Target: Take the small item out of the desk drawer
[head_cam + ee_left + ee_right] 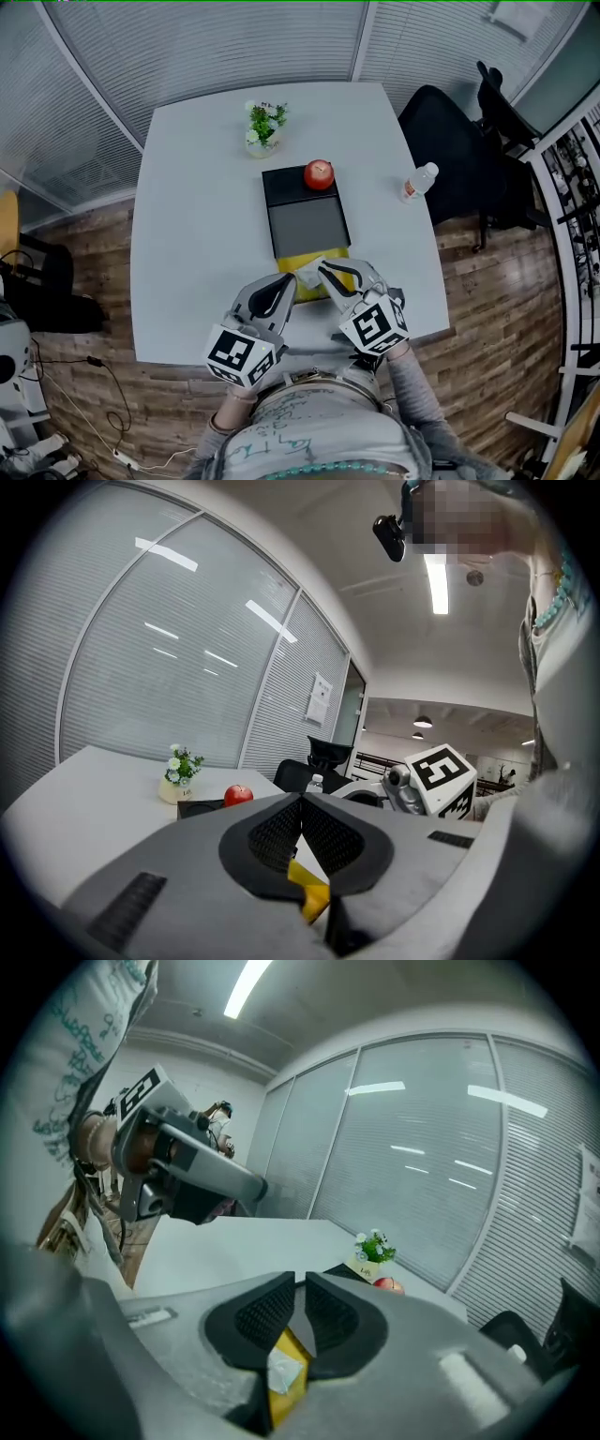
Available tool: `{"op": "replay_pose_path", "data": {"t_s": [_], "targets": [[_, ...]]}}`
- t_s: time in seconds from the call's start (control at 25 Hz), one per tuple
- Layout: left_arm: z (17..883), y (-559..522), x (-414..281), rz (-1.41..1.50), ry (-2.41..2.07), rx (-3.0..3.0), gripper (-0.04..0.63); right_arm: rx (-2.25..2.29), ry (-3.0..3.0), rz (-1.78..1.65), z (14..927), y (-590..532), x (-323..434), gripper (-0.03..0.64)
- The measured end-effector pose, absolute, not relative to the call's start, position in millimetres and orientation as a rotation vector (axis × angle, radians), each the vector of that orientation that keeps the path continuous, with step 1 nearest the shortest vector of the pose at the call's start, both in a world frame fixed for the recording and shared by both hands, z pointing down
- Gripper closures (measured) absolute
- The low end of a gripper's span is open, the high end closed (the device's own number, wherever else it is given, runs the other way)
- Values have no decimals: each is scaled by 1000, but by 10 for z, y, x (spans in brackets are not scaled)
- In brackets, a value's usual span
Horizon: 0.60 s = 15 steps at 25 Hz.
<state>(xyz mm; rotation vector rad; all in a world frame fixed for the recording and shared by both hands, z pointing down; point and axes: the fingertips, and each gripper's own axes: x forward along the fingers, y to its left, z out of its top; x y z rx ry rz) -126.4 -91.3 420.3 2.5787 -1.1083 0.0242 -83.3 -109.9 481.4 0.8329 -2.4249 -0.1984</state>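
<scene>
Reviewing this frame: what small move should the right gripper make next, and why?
Probably lower the right gripper slightly, so its jaws straddle the small white item, then close. The jaws stand narrowly apart with nothing pressed between them, and the item lies in the open yellow drawer just below.

- A drawer unit (305,220) is set mid-table (187,234), its drawer (337,254) pulled out toward the near edge.
- An apple (319,173) is placed on the unit's far right corner.
- A potted plant (263,127) is stood behind the unit, to the left.
- A bottle (421,181) is found near the right edge, a chair (450,141) beyond it.
</scene>
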Motion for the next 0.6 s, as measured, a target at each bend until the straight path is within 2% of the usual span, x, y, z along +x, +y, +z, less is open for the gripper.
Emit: {"op": "replay_pose_path", "data": {"t_s": [0.6], "targets": [[4383,-1122,-1555,49,-1111,2518,597,542,-2218,-73,5924,-1289,-912,535]]}}
